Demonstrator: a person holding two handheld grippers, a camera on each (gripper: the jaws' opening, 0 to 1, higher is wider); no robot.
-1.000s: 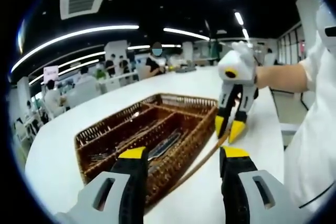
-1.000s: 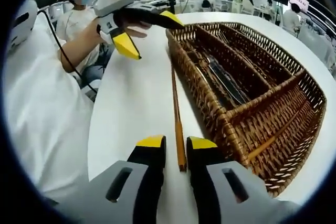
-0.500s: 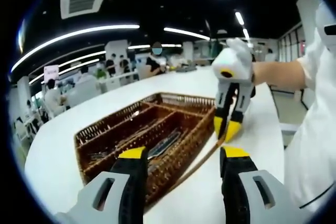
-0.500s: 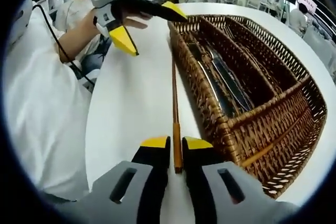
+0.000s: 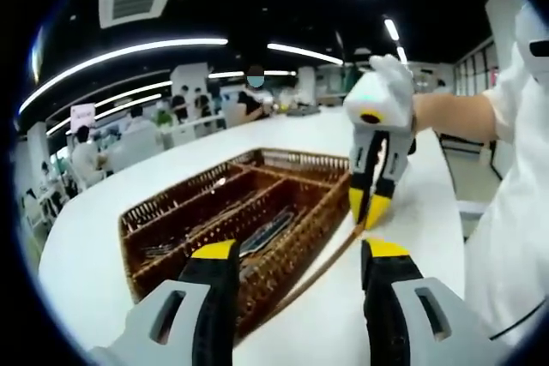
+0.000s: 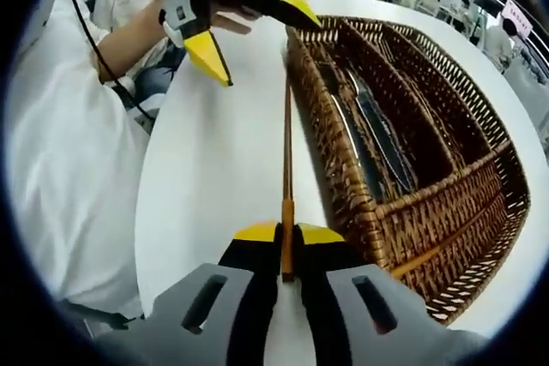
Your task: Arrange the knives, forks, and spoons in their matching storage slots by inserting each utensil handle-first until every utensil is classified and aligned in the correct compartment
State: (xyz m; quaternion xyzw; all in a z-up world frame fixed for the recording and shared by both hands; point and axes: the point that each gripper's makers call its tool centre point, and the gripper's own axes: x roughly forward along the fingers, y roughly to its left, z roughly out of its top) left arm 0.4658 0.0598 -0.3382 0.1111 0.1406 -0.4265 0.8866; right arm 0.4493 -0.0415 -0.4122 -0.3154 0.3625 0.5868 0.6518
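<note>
A thin wooden stick [image 6: 287,160] lies on the white table [image 6: 214,152] just beside the wicker tray's [image 6: 480,186] long wall, its near end pinched between the jaws of my right gripper [image 6: 286,233], which is clenched on it. Dark cutlery [image 6: 377,139] rests in the tray's long compartments. My left gripper [image 5: 292,250] hangs above the table near the tray's corner, jaws spread and holding nothing.
</note>
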